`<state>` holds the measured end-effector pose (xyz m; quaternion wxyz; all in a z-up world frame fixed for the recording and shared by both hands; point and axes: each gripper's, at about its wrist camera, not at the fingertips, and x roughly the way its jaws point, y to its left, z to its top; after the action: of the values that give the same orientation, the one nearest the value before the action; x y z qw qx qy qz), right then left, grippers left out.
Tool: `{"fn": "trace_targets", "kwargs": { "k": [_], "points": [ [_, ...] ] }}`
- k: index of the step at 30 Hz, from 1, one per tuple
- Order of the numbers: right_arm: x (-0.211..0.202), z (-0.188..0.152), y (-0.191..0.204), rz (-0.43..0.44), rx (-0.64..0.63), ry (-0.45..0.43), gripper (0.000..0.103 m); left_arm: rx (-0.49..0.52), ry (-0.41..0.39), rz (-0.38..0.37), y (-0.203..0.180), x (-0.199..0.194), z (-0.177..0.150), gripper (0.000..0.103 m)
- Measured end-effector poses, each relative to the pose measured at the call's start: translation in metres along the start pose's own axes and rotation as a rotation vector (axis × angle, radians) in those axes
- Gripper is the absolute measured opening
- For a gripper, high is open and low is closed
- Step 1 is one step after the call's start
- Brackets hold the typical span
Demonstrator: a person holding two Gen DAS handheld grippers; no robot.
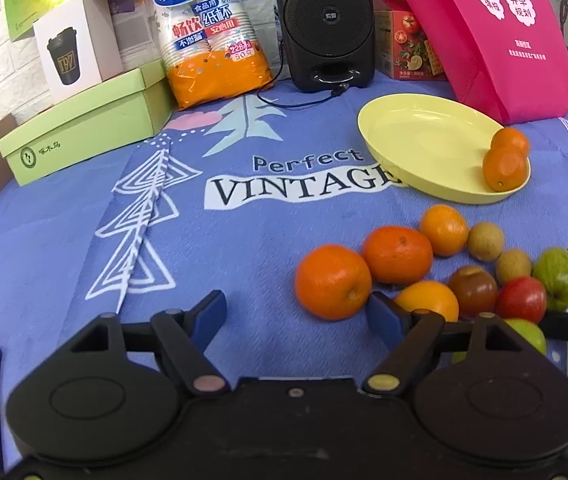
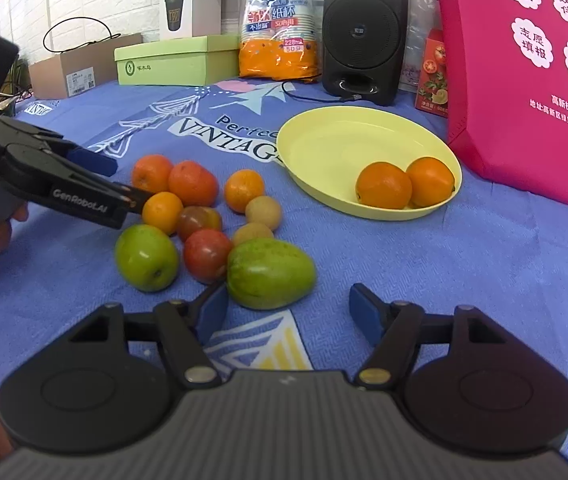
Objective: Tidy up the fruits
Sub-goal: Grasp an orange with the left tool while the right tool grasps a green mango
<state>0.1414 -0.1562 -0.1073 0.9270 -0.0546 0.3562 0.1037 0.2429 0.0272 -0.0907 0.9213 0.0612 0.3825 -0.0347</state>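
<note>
A yellow plate (image 1: 415,136) (image 2: 323,136) holds two oranges (image 1: 503,168) (image 2: 383,186) at its near right rim. A pile of fruit lies on the blue cloth before it: several oranges (image 1: 331,280) (image 2: 194,182), two tomatoes (image 2: 206,254), small brown fruits (image 2: 263,212), a green apple (image 2: 146,258) and a green mango (image 2: 270,274). My left gripper (image 1: 297,312) is open and empty, just left of the pile; it also shows in the right wrist view (image 2: 124,182). My right gripper (image 2: 287,312) is open and empty, its left finger beside the mango.
Along the back stand a green box (image 1: 84,128), a white cup box (image 1: 76,44), a pack of paper cups (image 1: 212,40), a black speaker (image 1: 323,20) with its cable, a red carton (image 1: 407,44) and a pink bag (image 1: 495,36).
</note>
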Motion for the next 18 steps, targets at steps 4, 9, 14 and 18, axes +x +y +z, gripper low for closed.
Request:
{"fn": "trace_targets", "kwargs": {
  "k": [4,9,14,18],
  "points": [
    [0.003,0.002,0.002,0.003,-0.018,0.001,0.067,-0.021,-0.019,0.001,0.003,0.006,0.004,0.078],
    [0.008,0.006,0.002,0.008,-0.025,0.002,0.067,-0.045,-0.021,-0.032,0.009,0.011,0.006,0.064],
    [0.011,0.009,0.003,0.016,-0.02,0.006,0.061,-0.02,-0.025,-0.066,0.005,0.009,0.006,0.037],
    [0.01,0.009,0.006,0.033,-0.029,0.007,0.049,-0.01,-0.027,-0.073,0.004,0.007,0.004,0.035]
  ]
}}
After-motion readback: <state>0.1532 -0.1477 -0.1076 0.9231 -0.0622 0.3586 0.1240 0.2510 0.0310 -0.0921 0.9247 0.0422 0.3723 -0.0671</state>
